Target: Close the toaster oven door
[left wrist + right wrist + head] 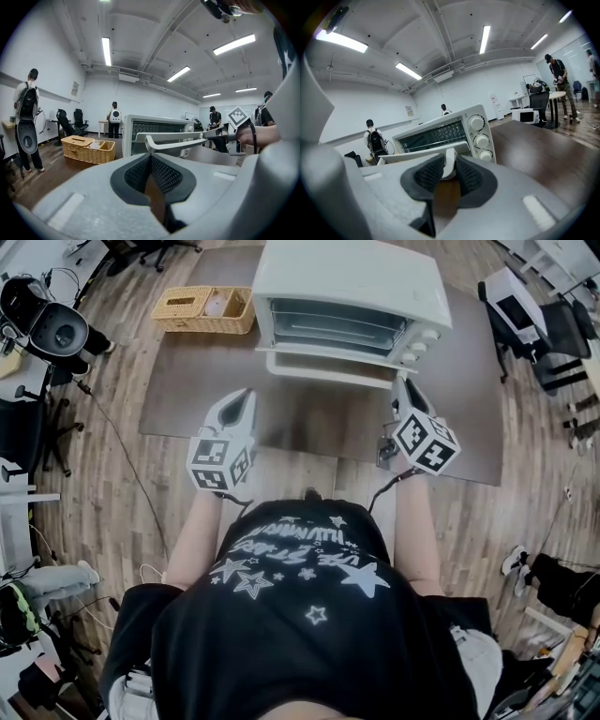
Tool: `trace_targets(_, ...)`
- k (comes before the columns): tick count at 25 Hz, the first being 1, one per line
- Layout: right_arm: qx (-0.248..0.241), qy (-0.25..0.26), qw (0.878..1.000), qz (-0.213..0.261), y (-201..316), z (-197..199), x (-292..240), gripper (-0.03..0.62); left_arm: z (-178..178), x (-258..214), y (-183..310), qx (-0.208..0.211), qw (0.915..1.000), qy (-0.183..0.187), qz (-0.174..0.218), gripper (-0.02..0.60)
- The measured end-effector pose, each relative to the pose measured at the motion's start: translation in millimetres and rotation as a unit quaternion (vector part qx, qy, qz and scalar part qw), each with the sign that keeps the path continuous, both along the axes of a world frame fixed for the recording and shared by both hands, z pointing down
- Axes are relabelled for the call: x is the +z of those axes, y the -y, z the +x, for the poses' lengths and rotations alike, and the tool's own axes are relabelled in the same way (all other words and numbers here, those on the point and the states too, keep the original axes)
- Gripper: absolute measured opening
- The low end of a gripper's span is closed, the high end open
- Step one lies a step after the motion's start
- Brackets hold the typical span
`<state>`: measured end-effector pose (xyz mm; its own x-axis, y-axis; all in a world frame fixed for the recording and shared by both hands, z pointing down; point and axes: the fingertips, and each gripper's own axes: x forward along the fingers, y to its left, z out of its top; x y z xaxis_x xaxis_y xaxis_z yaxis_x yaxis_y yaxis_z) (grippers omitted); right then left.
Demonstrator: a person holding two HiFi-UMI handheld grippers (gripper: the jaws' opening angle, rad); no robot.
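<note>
The white toaster oven (349, 294) stands at the back of the brown table (187, 399), its door (323, 367) hanging open and about level. My right gripper (401, 386) reaches the door's right end. In the right gripper view the gripper (449, 165) is shut on the white door handle (450, 159), with both dark pads against it. My left gripper (246, 397) hovers over the table left of the door, apart from it. Its jaws (150, 161) are shut with nothing between them, and the door handle (178, 142) shows ahead of them.
A wicker basket (204, 308) sits on the table left of the oven. Three knobs (483, 139) line the oven's right side. Chairs, cables and equipment stand on the wood floor around the table, and people (26, 117) stand in the room.
</note>
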<state>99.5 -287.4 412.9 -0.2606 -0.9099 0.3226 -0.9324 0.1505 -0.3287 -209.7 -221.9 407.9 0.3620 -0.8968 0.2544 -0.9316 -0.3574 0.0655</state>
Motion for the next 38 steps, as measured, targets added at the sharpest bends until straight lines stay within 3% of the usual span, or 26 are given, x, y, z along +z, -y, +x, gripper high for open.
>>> trace_targets(38, -0.006, 0.016, 0.999, 0.046, 58, 0, -35, 0.087, -4, -4, 30, -0.015, 0.9998, 0.010, 0.009, 0.011)
